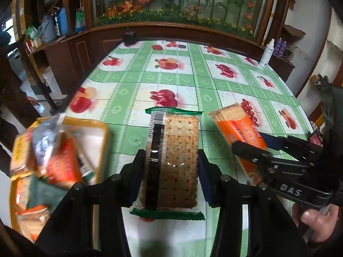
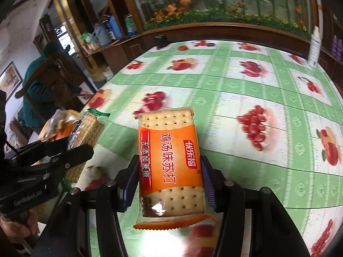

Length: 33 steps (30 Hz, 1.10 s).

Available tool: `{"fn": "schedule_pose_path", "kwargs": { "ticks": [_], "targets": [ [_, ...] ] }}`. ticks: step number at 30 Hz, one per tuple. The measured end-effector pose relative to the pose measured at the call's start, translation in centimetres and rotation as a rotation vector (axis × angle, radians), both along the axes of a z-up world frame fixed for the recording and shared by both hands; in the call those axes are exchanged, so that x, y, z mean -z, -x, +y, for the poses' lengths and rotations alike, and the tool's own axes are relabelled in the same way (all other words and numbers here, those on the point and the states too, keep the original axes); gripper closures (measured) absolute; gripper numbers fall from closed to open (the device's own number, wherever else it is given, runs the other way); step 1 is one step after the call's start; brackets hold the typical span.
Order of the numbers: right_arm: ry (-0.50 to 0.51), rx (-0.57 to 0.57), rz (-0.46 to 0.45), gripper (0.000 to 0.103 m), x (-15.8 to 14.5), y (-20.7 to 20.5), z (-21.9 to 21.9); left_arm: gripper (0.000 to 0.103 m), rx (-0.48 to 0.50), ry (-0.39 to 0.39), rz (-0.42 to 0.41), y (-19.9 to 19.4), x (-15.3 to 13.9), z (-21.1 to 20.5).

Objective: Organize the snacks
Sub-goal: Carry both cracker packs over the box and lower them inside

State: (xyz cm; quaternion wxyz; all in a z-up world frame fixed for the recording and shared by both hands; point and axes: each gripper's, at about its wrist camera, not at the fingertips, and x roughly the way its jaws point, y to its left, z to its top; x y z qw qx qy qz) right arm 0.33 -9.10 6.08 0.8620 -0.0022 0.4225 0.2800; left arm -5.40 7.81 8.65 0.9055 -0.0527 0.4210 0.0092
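Note:
My left gripper [image 1: 170,162] is shut on a green-edged cracker pack [image 1: 173,158], holding it by its long sides above the table. My right gripper [image 2: 169,169] is shut on an orange cracker pack [image 2: 171,162] with Chinese print. In the left wrist view the right gripper [image 1: 250,141] shows at the right with the orange pack [image 1: 238,126] in it. In the right wrist view the left gripper [image 2: 70,147] shows at the left with the green pack [image 2: 88,132]. A yellow box [image 1: 94,128] at the left holds several snack packs.
The table wears a green and white fruit-print cloth [image 1: 193,79]. A white bottle [image 1: 267,53] stands at the far right edge, a small black object [image 1: 129,37] at the far edge. A wooden cabinet runs behind. A person in green [image 2: 36,90] sits left of the table.

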Motion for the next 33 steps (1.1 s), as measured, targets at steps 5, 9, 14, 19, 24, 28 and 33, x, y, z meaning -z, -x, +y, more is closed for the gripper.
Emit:
{"fn": "schedule_pose_path", "kwargs": {
  "ticks": [5,9,14,19,24,28,33],
  "targets": [
    [-0.027,-0.066,-0.020,0.049,-1.0,1.6,3.2,0.054,-0.028,0.002,-0.032,3.3,-1.2,2.8],
    [-0.035,-0.139,-0.043,0.049,-1.9,3.3,6.6,0.054,-0.100,0.004,-0.055,5.8,-2.1,6.4],
    [-0.028,-0.222,-0.058,0.049,-2.2,4.7,10.7,0.054,-0.192,0.008,-0.071,8.3,-2.4,10.4],
    [-0.030,-0.297,-0.070,0.049,-2.6,5.8,14.3,0.054,-0.271,-0.012,-0.061,10.0,-1.7,13.4],
    [-0.026,-0.353,-0.073,0.049,-2.6,6.9,16.9,0.054,-0.339,-0.026,-0.055,11.3,-0.8,15.7],
    [-0.019,-0.393,-0.071,0.049,-2.4,7.5,18.8,0.054,-0.375,-0.039,-0.055,11.9,-0.6,17.2],
    [-0.014,-0.426,-0.065,0.049,-2.2,7.9,20.5,0.054,-0.402,-0.048,-0.041,12.1,0.2,18.3]
  ]
}}
